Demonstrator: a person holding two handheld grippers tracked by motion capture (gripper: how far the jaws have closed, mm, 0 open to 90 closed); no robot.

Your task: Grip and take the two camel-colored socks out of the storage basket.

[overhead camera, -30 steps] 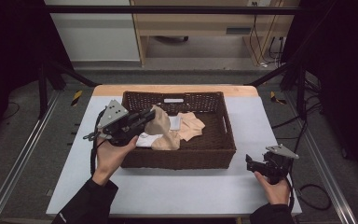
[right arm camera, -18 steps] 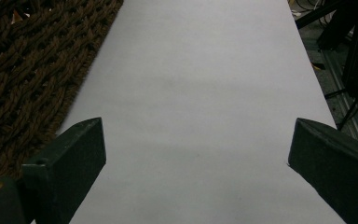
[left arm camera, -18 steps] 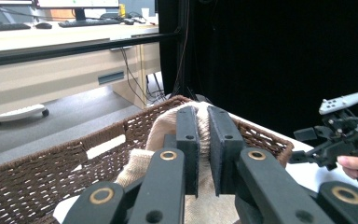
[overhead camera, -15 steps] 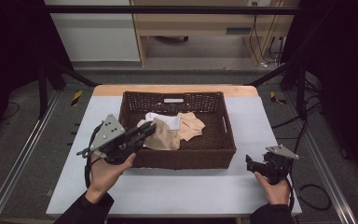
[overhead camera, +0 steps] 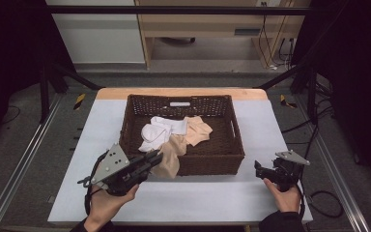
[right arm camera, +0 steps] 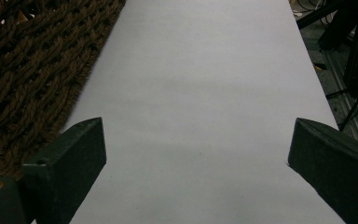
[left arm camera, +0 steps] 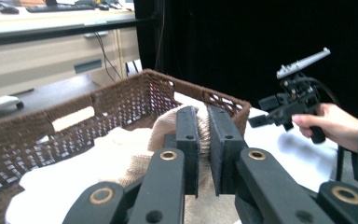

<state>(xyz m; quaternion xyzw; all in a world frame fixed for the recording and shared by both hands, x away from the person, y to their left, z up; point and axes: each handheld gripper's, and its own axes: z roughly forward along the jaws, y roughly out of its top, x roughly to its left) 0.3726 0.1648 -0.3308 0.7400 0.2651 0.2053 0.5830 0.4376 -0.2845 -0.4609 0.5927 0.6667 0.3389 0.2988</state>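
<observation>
- The left hand-held gripper [overhead camera: 155, 157] sits at the lower left of the high view, its jaws nearly closed and pinching a beige sock [overhead camera: 170, 159]; in the left gripper view the ribbed fabric [left arm camera: 204, 128] shows squeezed in the narrow gap between the two black jaws.
- The beige sock hangs over the front wall of the brown wicker basket [overhead camera: 211, 162] at mid-frame, part inside, part draped outside toward the white worktop [overhead camera: 198, 198].
- Behind it in the basket lie a white sock [overhead camera: 162, 130] and a peach sock [overhead camera: 198, 129], touching the beige one (they overlap, so the borders are hard to read).
- The right hand-held gripper [overhead camera: 262, 170] rests at the lower right of the high view, jaws wide apart and holding nothing, over bare worktop just beside the basket.
- Risks, as I judge them: the pinch takes only a fold, so the sock may slip free; the knit may snag on the wicker rim; the neighbouring socks may drag out with it; with the basket unsteadied, a pull could shift it.
</observation>
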